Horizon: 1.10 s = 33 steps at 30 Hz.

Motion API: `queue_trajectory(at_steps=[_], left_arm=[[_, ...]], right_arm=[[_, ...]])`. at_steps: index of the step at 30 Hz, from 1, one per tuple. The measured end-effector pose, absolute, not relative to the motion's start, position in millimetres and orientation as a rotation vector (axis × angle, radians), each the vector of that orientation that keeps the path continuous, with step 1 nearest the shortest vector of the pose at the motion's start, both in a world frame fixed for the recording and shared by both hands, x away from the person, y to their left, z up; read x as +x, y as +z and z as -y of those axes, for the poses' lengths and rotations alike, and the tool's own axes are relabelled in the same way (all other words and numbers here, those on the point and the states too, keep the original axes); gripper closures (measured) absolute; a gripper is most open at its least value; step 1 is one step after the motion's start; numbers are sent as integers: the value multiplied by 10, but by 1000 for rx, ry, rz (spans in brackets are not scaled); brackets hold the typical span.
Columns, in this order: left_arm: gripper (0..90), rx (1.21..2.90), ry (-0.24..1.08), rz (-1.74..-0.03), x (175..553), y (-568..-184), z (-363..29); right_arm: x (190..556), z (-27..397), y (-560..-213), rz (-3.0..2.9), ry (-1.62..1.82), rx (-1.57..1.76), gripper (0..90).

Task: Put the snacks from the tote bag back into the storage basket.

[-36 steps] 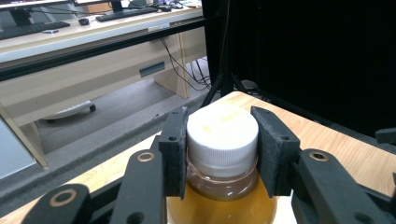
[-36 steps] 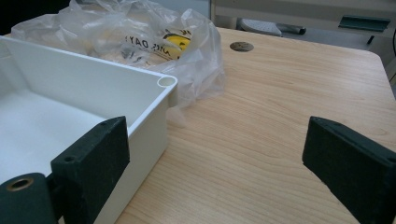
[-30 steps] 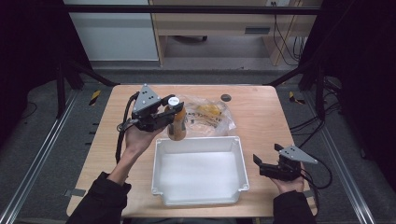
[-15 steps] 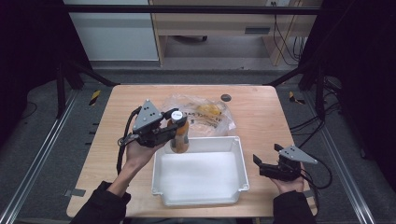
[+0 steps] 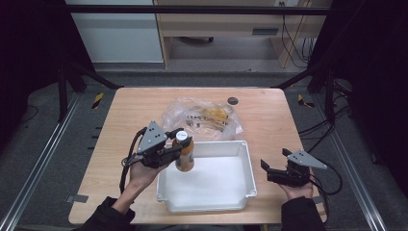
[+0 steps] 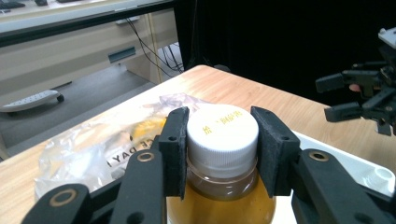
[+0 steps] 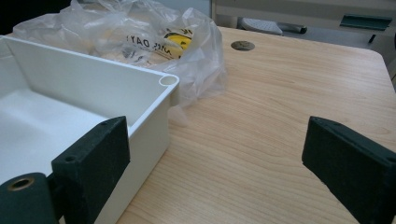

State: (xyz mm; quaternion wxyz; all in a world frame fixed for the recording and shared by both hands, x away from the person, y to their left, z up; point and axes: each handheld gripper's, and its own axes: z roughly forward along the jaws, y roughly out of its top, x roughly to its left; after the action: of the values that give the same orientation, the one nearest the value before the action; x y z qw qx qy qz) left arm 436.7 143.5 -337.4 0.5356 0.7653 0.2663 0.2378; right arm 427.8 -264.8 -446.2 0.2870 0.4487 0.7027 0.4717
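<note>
The left gripper (image 5: 180,144) was clamped on an upright bottle (image 5: 184,154), cap up, held over the tray's (image 5: 248,166) near-left corner. The right gripper (image 5: 272,168) was held with jaws apart beside the tray.

Even overhead light brightens the tabletop (image 5: 120,125) in the high view, while both side margins fall to near black. Shadows beneath the white bin (image 5: 207,178) are short and soft. The plastic bag (image 5: 202,118) carries small glints, without harsh glare. In the left gripper view the bottle cap (image 6: 222,127) is sharp and the background desk soft. In the right gripper view the near fingers (image 7: 93,161) blur slightly.
</note>
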Motion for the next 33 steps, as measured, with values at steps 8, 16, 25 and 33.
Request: queue_trajectory(at_steps=[8, 16, 25, 33], left_arm=[[586, 1844, 520, -649, 4310, -3623, -1407], [585, 1871, 511, -641, 4267, -3735, -1366], [586, 1880, 485, -663, 4226, -3864, -1377], [585, 1894, 458, -677, 4230, -3953, -1339]], right_arm=[[4275, 2642, -4465, -1881, 1260, 1200, 79], [4273, 2645, -4467, -1882, 1258, 1199, 79], [4269, 2642, -4467, -1884, 1260, 1198, 79], [4266, 2637, -4466, -1887, 1260, 1196, 80]])
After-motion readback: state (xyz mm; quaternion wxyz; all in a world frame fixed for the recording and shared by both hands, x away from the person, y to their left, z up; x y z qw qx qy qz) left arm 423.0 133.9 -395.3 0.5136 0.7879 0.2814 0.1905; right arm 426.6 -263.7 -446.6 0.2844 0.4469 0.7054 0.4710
